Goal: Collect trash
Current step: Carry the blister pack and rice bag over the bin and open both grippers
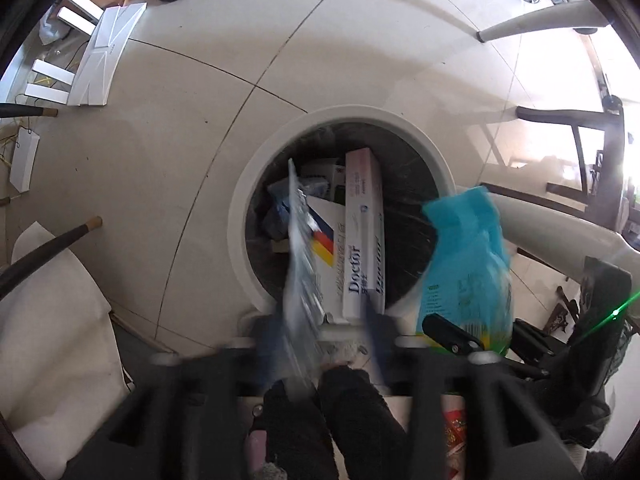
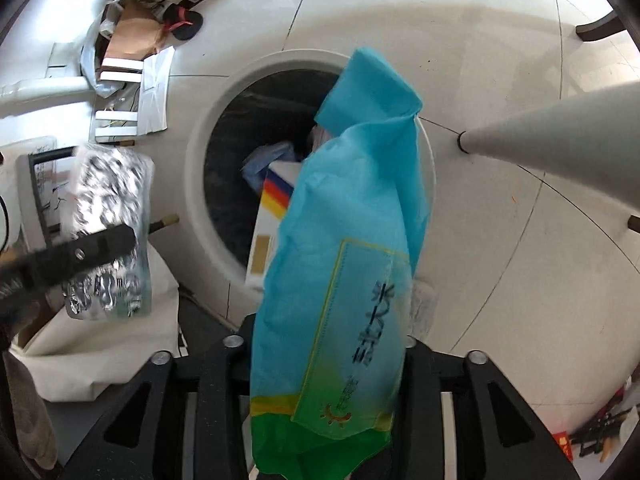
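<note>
- Silver foil blister pack (image 1: 298, 280): blurred, edge-on between the jaws of the left gripper (image 1: 322, 324), above the near rim of the bin. The jaws stand apart, with a clear gap on the pack's right side.
- White round bin (image 1: 240, 208): stands on the pale tiled floor (image 1: 180, 140) and has a black liner (image 1: 404, 184).
- Bin contents, left to right: crumpled blue material (image 1: 280, 204); a white box with blue, red and yellow stripes (image 1: 326, 224); a long white box (image 1: 364, 216) printed "Doctor" in blue.
- Teal and green plastic bag (image 2: 336, 280): fills the gap of the right gripper (image 2: 320, 344) and reaches over the bin's right rim. Dark characters on it are not readable. The bag hides the pads, so whether these jaws clamp it cannot be told.
</note>
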`<state>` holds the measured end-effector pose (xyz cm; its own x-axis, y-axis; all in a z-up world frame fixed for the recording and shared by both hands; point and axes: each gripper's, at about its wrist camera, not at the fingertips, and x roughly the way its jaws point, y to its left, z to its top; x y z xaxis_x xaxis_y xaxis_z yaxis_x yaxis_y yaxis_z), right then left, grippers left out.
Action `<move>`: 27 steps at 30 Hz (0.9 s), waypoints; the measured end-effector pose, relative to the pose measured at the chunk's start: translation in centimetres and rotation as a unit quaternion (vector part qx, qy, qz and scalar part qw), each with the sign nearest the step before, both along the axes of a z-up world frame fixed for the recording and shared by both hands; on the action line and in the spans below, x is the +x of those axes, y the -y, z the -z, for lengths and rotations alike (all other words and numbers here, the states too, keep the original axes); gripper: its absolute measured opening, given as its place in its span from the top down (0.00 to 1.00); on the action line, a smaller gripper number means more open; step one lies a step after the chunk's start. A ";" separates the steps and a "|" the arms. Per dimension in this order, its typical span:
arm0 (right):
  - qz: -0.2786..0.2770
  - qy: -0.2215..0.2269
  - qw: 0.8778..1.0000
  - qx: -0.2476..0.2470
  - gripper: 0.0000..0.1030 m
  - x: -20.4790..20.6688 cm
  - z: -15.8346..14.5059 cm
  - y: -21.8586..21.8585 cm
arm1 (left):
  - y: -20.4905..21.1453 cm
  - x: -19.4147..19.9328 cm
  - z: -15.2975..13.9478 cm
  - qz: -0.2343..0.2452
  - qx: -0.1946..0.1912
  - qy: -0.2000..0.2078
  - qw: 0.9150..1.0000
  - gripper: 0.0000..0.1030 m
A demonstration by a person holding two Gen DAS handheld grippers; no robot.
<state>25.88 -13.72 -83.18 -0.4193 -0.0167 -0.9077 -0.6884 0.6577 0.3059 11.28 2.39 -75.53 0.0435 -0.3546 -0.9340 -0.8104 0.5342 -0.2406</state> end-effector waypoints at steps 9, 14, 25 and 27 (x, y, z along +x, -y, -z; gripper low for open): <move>0.004 -0.008 1.000 0.018 0.30 1.7 0.0 -1.6 | 0.0 -0.9 -1.4 -0.008 0.039 -0.005 0.999 0.02; -0.006 0.031 0.999 0.021 0.09 1.7 -3.0 -1.0 | 1.1 -2.1 -4.2 0.007 0.088 -0.013 0.996 0.02; 0.022 0.066 0.997 0.028 0.00 0.9 -14.6 3.8 | 6.6 -5.5 -15.9 0.031 0.128 -0.017 0.991 0.02; 0.021 0.064 0.997 0.033 0.00 0.5 -18.1 4.9 | 8.0 -5.8 -19.5 0.039 0.129 -0.012 0.991 0.02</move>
<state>26.42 -18.62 -65.12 -0.2982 0.0604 -0.9526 -0.6966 0.6685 0.2604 5.44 -5.56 -56.02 0.0023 -0.1057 -0.9944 -0.7686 0.6360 -0.0694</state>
